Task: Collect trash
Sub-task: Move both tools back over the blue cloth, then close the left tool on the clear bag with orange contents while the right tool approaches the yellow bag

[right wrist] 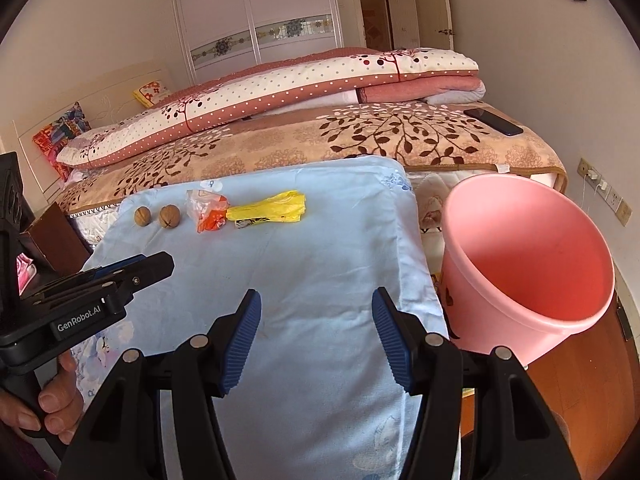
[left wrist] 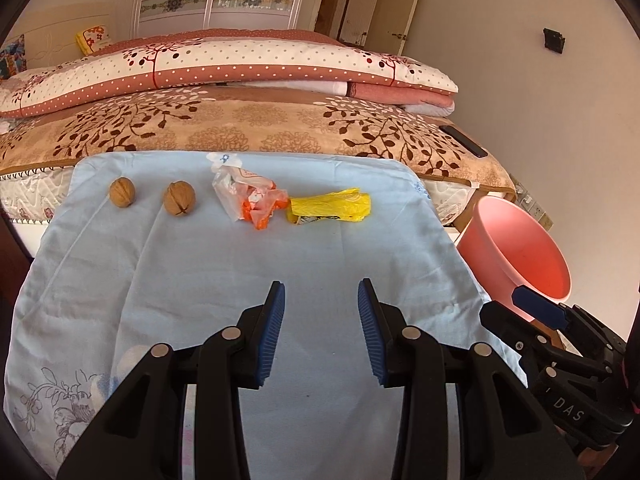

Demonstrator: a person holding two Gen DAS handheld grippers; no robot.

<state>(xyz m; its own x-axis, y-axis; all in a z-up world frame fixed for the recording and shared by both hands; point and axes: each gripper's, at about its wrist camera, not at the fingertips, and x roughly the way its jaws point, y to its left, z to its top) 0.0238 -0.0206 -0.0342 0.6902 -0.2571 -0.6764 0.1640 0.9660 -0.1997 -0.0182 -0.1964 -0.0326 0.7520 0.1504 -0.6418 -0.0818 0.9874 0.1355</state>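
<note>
Four pieces of trash lie in a row along the far edge of a light blue cloth (left wrist: 248,264) spread at the foot of a bed: two walnuts (left wrist: 123,192) on the left, one of them split (left wrist: 179,198), then a crumpled orange-and-clear wrapper (left wrist: 250,196), then a yellow wrapper (left wrist: 330,206) touching it on the right. A pink bin (right wrist: 532,264) stands off the cloth's right edge, open and, as far as its inside shows, empty. Both grippers hang over the near half of the cloth, well short of the row. The left gripper (left wrist: 322,328) has its jaws parted with nothing between them; the right gripper (right wrist: 316,340) is likewise spread and empty, with the bin just to its right. A hand (right wrist: 52,400) grips the left tool's handle at the lower left of the right wrist view. Nothing appears collected, so this looks like the approach to the first pick. The next move calls for one gripper to reach forward to the far row, straddle one item, close on it, and carry it to the bin. The yellow wrapper lies nearest the bin and seems the natural first target for the right gripper; since it touches the orange wrapper, the jaws should come in from its free right end. The walnuts are round and may roll if nudged.
</note>
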